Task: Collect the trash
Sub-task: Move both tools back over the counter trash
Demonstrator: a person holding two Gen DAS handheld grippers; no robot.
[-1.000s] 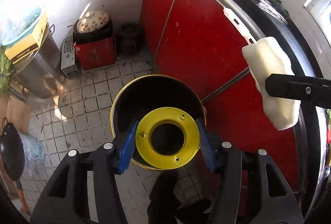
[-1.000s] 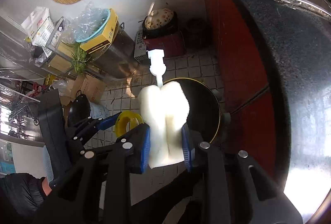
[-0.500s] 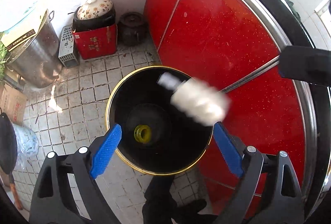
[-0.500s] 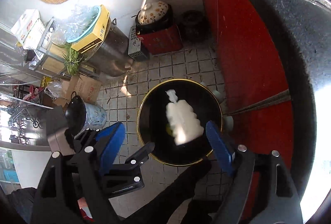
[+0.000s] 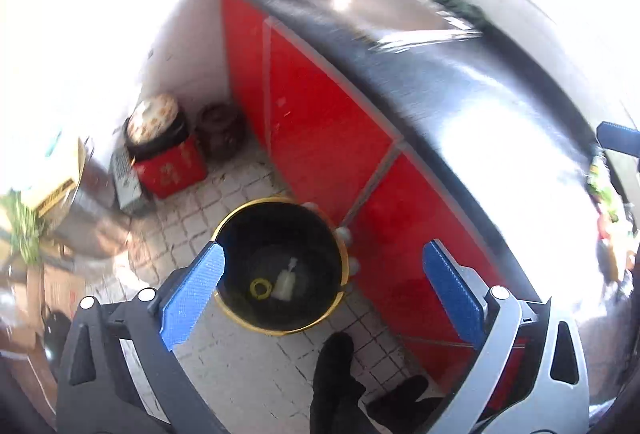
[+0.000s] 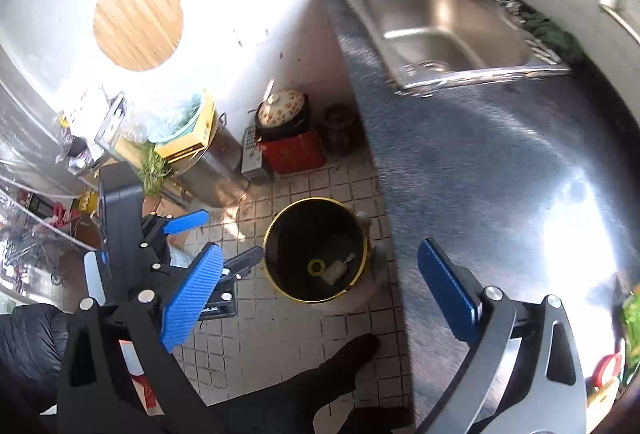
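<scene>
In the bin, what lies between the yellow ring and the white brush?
Nothing: in the right wrist view the ring and brush lie side by side on the bin floor, nearly touching.

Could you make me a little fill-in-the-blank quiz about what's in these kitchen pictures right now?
1. The yellow ring lies at the bottom of the black ____ with the gold rim.
2. Beside the ring lies a ____ sponge brush.
3. The cabinet doors under the counter are ____.
4. Nothing is between the blue pads of the right gripper, whose jaws are opening; the left gripper likewise holds ____.

Missing words: bin; white; red; nothing
</scene>
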